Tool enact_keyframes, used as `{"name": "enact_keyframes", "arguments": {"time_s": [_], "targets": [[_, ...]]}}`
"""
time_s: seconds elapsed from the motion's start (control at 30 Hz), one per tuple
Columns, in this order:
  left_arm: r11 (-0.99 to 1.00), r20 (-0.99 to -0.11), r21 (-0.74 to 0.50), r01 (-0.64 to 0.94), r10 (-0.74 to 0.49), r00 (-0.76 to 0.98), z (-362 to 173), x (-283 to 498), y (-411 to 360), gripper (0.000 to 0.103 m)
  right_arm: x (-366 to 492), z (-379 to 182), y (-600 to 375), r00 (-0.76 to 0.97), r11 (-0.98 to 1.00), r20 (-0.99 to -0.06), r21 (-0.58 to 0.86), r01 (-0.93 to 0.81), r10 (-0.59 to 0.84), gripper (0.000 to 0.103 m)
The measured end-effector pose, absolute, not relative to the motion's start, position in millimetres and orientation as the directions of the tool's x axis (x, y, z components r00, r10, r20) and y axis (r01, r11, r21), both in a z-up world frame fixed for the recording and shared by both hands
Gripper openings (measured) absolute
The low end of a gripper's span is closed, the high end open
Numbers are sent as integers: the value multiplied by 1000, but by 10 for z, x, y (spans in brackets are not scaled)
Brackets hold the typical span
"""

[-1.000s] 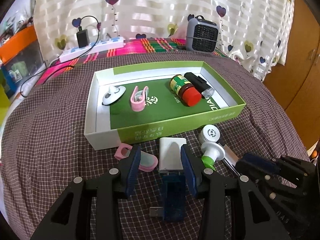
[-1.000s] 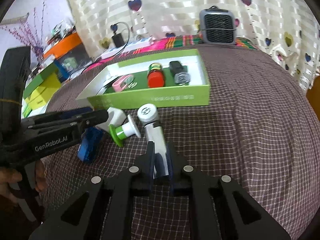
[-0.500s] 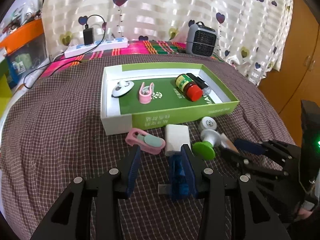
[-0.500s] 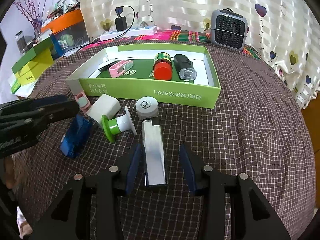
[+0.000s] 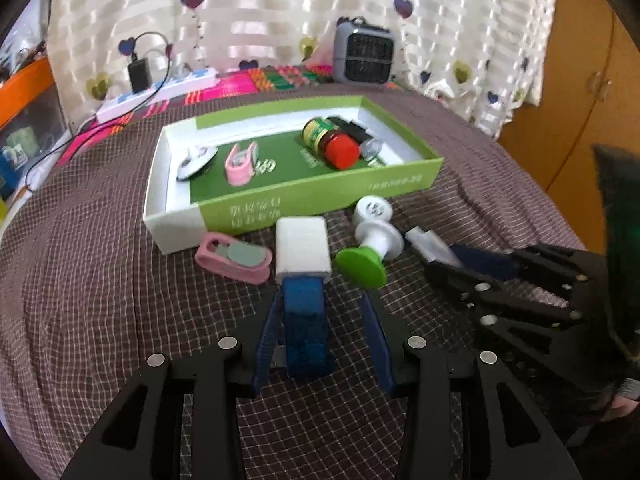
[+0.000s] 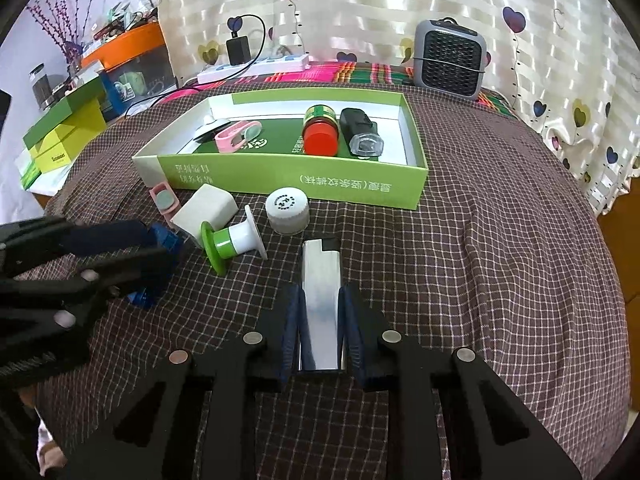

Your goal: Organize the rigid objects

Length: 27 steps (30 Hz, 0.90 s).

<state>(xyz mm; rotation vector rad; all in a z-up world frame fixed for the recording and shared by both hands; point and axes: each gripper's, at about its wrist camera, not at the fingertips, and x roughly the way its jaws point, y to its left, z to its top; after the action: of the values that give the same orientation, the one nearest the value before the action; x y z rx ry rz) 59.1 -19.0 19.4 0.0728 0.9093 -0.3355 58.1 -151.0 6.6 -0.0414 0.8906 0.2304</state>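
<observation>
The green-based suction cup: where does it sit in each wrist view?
Left wrist: suction cup right of centre, beside the white block, ahead of the left claw.
Right wrist: suction cup left of centre, between the block and the white cap.
Shared landmark: the green box behind it.

— What colour is the cloth [image 6: 500, 248]?
— Brown, checked with thin white lines. Behind it lies a pink, green and red striped blanket [image 6: 360, 70].
— And the box [image 6: 288, 182]?
— Lime green outside, white walls within, dark green floor with pale lettering.
— The things inside?
— A jar [image 6: 320, 130] with a red lid and a green-and-yellow label, a black torch [image 6: 358, 132], a pink clip [image 6: 236, 136].
— And outside?
— A white block [image 5: 302, 248], a translucent blue piece [image 5: 304, 320], a white-and-green spool [image 6: 230, 240], a white cap [image 6: 288, 208], a silver lighter [image 6: 322, 304].
— The curtain [image 6: 380, 12]?
— Cream stripes with purple and yellow hearts.
</observation>
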Motion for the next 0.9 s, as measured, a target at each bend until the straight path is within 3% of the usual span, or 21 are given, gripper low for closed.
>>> {"name": "enact_keyframes", "arguments": {"time_s": [0.2, 0.47, 0.9], "targets": [[952, -805, -52, 301, -218, 551, 77, 608, -213, 38, 566, 64, -1548, 608, 976, -773, 64, -208, 181, 24], [959, -799, -29, 281, -191, 570, 62, 589, -165, 23, 564, 65, -1550, 607, 976, -773, 68, -208, 183, 24], [961, -795, -39, 275, -197, 574, 73, 557, -112, 23, 563, 62, -1553, 608, 976, -773, 66, -209, 183, 24]]}}
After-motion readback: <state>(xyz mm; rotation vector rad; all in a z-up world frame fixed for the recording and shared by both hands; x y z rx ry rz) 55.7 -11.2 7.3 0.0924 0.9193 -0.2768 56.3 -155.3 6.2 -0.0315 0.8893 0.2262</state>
